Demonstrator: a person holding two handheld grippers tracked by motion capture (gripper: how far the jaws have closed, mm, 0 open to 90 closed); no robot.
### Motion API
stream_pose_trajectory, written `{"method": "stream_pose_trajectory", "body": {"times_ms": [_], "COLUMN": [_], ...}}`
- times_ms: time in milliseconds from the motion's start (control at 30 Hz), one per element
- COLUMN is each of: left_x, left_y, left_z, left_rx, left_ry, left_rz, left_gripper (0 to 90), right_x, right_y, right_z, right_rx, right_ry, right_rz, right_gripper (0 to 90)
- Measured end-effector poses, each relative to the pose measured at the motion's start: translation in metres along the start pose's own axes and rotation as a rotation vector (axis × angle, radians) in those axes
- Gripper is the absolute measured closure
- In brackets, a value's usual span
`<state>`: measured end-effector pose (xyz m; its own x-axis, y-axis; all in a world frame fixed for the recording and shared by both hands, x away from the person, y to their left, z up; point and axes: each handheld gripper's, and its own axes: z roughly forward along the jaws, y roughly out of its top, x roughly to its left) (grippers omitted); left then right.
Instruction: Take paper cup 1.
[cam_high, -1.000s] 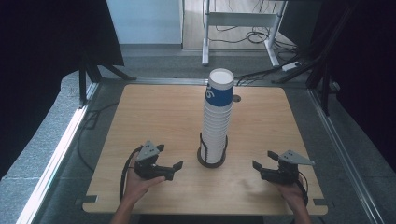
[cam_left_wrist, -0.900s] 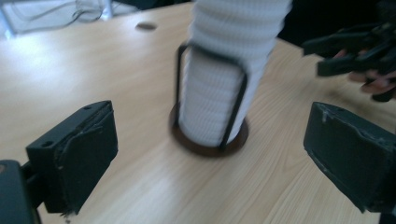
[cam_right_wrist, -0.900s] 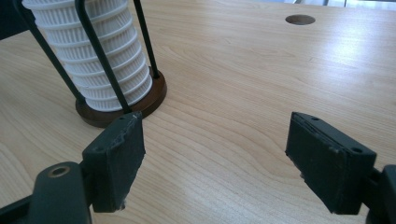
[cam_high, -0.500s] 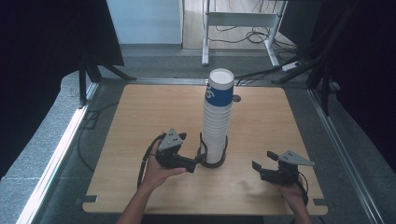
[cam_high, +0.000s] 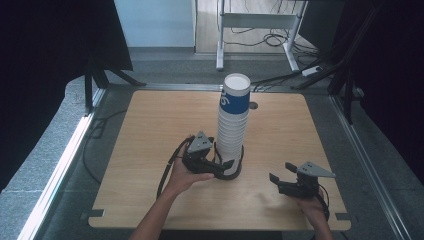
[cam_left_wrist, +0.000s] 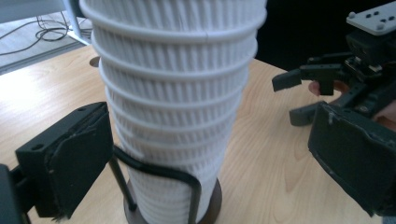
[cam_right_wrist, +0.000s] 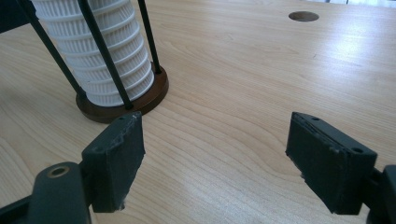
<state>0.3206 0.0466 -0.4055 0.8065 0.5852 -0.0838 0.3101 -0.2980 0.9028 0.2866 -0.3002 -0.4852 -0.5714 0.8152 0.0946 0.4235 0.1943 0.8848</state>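
A tall stack of white ribbed paper cups (cam_high: 234, 125), its top cup banded blue, stands in a black wire holder on a round brown base (cam_high: 235, 174) at the middle of the wooden table (cam_high: 150, 130). My left gripper (cam_high: 222, 167) is open, its jaws have just been opening, and the lower stack (cam_left_wrist: 173, 93) sits between the two pads without either one pressing on it. To the right near the front edge, my right gripper (cam_high: 276, 183) is open with nothing in it, also seen across the table (cam_left_wrist: 294, 97). Its own view has the open right gripper (cam_right_wrist: 219, 158) facing the holder's base (cam_right_wrist: 149, 95).
A round hole (cam_high: 253, 105) pierces the table behind the stack. Metal rails line both table sides. Black stands and floor cables lie beyond the far edge. Bare wood spreads left and behind the stack.
My left hand has slid right from the table's front left up to the cup stack, so its jaws now flank the stack's bottom. The right gripper has stayed put.
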Motion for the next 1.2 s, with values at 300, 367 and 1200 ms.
{"method": "stream_pose_trajectory", "body": {"times_ms": [300,367,1200], "left_x": [0.008,0.009,0.011], "left_y": [0.007,0.007,0.007], "left_z": [0.021,0.024,0.024], "left_rx": [-0.007,-0.014,-0.024], "left_ry": [0.041,0.056,0.057], "left_rz": [-0.001,0.007,0.029], "left_gripper": [3.7,7.0,13.6], "right_x": [0.001,0.002,0.021], "right_y": [0.002,0.007,0.178], "right_z": [0.0,-0.002,-0.024], "right_rx": [-0.003,-0.017,-0.202], "right_ry": [0.012,0.033,0.247], "right_rz": [-0.007,-0.008,-0.156], "right_gripper": [19.2,18.7,19.6]}}
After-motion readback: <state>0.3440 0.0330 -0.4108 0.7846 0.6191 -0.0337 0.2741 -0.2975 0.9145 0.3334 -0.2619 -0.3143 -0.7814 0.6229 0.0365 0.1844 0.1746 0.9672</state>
